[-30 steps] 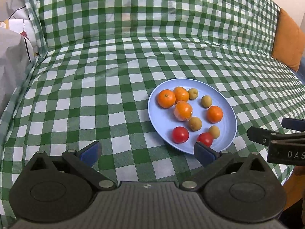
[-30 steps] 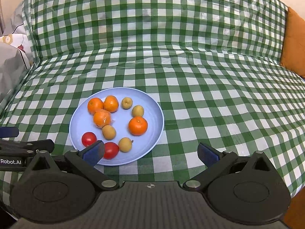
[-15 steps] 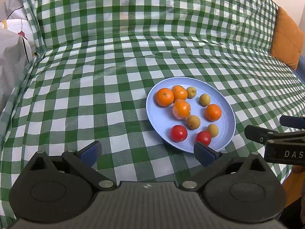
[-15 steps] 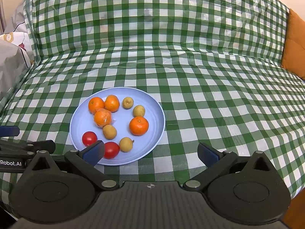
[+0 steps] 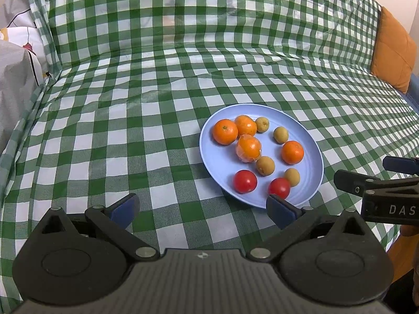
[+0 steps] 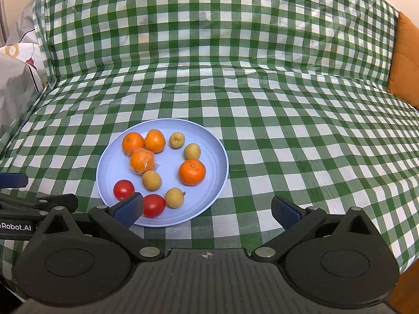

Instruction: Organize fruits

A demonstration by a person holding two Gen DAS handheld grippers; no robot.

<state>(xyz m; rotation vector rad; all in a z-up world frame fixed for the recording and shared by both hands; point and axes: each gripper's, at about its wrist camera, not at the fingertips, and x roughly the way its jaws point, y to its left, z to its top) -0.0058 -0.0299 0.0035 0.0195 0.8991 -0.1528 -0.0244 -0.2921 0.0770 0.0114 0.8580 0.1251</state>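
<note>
A light blue plate sits on the green checked cloth. It holds several oranges, one in clear wrap, several small brown fruits and two red tomatoes. My left gripper is open and empty, just in front and left of the plate. My right gripper is open and empty, at the plate's near right edge. Each gripper shows at the side of the other's view.
The checked cloth covers a seat and its backrest. An orange cushion lies at the far right. White and grey bedding is at the far left. The cloth's front edge drops away at the right.
Both grippers have drifted slightly back from the plate; the fruits have not moved and both grippers stay open.
</note>
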